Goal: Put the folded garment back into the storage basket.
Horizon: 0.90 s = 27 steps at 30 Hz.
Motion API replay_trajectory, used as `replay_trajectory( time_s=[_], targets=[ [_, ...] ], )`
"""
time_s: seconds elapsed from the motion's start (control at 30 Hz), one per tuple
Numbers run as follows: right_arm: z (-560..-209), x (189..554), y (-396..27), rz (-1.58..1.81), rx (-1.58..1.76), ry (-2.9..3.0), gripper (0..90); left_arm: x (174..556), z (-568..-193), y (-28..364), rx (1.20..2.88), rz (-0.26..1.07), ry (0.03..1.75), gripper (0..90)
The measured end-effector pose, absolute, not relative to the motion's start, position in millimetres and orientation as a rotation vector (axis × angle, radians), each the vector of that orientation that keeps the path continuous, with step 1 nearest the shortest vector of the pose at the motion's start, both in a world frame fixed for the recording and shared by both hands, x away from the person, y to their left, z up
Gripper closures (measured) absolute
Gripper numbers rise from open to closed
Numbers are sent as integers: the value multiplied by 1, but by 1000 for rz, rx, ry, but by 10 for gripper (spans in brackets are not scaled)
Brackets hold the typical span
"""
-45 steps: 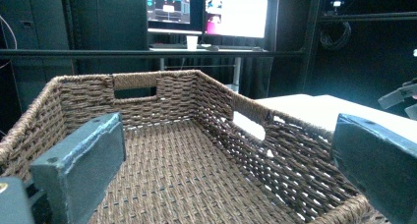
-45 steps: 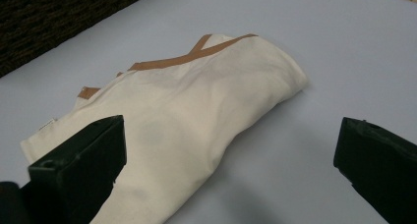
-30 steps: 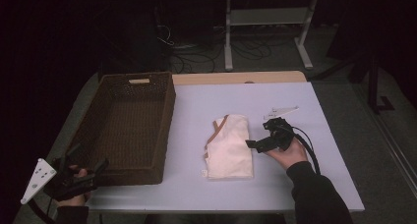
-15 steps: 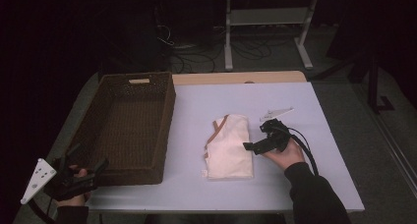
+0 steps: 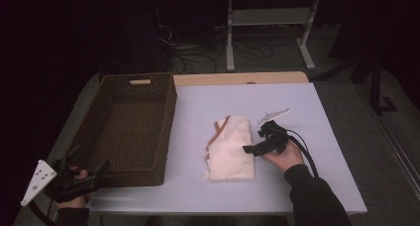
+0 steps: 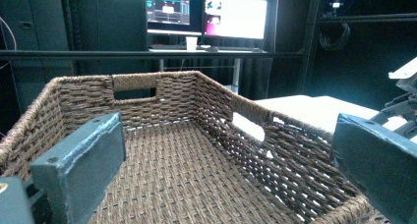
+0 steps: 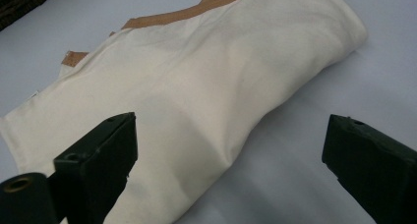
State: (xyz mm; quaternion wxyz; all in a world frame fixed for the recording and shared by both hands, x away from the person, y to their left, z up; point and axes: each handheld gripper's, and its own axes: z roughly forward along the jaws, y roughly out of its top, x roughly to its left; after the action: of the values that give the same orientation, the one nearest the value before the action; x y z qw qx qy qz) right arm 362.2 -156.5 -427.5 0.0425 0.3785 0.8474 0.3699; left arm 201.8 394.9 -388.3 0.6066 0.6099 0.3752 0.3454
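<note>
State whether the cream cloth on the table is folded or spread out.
Folded: the cream cloth lies as a compact, layered rectangle with a rounded fold edge, its tan trim crossing on top.

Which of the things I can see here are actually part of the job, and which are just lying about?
In the job:
- folded cloth, which the right gripper reaches for, jaws open and just starting to close
- basket, with the left gripper open at its near edge

Just about:
- monitors and a cup on the far desk
- cables on the floor
- white stand behind the table
</note>
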Motion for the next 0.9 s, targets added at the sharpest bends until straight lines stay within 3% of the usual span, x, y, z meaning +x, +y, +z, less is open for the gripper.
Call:
replay_trajectory(
  time_s=[0.33, 0.53, 0.9],
  targets=[
    [-432, 368, -155, 1065, 1212, 2610, 201, 202, -388, 395, 1409, 797, 866, 0],
    [-433, 371, -151, 1076, 1211, 2648, 390, 202, -388, 395, 1412, 800, 868, 0],
    [-435, 373, -146, 1042, 1265, 2612, 619, 202, -389, 395, 1408, 797, 867, 0]
  ],
)
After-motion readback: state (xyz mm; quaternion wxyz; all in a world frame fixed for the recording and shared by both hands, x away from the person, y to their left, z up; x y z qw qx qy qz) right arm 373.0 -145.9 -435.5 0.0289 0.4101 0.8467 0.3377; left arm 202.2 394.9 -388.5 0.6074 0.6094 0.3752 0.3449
